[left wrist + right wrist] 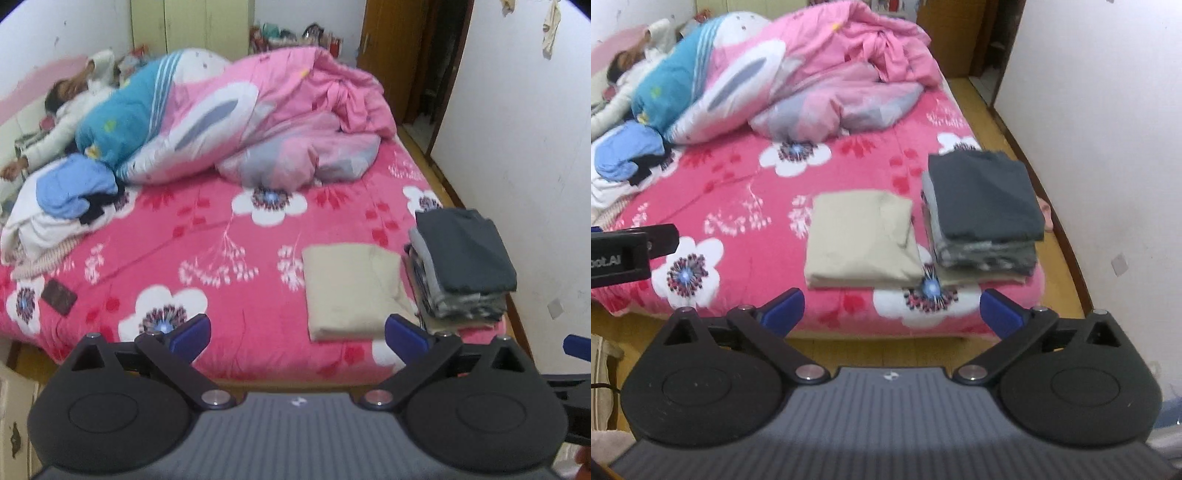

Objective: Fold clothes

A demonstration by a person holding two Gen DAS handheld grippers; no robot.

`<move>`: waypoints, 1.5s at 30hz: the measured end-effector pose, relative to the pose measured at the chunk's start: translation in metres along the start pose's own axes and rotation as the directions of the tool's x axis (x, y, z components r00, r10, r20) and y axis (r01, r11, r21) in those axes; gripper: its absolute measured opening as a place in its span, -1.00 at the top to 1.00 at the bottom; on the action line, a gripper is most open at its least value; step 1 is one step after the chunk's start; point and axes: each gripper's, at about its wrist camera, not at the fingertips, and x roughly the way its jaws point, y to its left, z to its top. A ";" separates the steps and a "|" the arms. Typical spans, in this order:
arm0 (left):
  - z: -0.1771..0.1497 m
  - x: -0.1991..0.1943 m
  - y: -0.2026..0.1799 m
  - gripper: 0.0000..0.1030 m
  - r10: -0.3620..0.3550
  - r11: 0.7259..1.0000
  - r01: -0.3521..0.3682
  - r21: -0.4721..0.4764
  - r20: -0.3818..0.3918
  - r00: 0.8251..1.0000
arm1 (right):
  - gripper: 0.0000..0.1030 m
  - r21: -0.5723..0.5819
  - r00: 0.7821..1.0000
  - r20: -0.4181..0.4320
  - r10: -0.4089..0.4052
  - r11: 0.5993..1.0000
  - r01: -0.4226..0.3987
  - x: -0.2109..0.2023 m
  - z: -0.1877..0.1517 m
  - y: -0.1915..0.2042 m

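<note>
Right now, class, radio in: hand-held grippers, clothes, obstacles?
Left hand-held gripper open, right hand-held gripper open. Beige garment folded beside folded stack. Unfolded pile far left. Nothing blocking.

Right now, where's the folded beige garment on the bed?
The folded beige garment lies flat near the bed's front edge, right of centre in both wrist views, just left of the stack of folded clothes topped by a dark grey piece.

walls: white plaster wall (1108, 129), scuffed and marked.
floor: yellowish wood floor (1067, 266) beside the bed.
bed: pink floral bedspread (207, 229), with a rumpled pink quilt (295, 110) heaped at the far end.
door: brown wooden door (395, 55), seemingly ajar, dark behind.
cabinet: pale green wardrobe (192, 26) against the far wall.
</note>
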 end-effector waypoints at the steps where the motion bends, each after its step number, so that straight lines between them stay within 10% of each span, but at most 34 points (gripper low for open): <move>1: -0.002 0.001 0.000 -0.96 0.000 1.000 0.000 -0.001 -0.011 1.000 | -0.97 0.012 1.000 -0.006 -0.008 1.000 0.008 0.001 -0.004 0.000; 45: -0.018 0.015 -0.001 -0.96 0.017 0.998 -0.022 -0.066 -0.078 0.997 | -0.97 -0.017 0.996 -0.054 -0.067 0.998 0.067 0.008 -0.020 0.003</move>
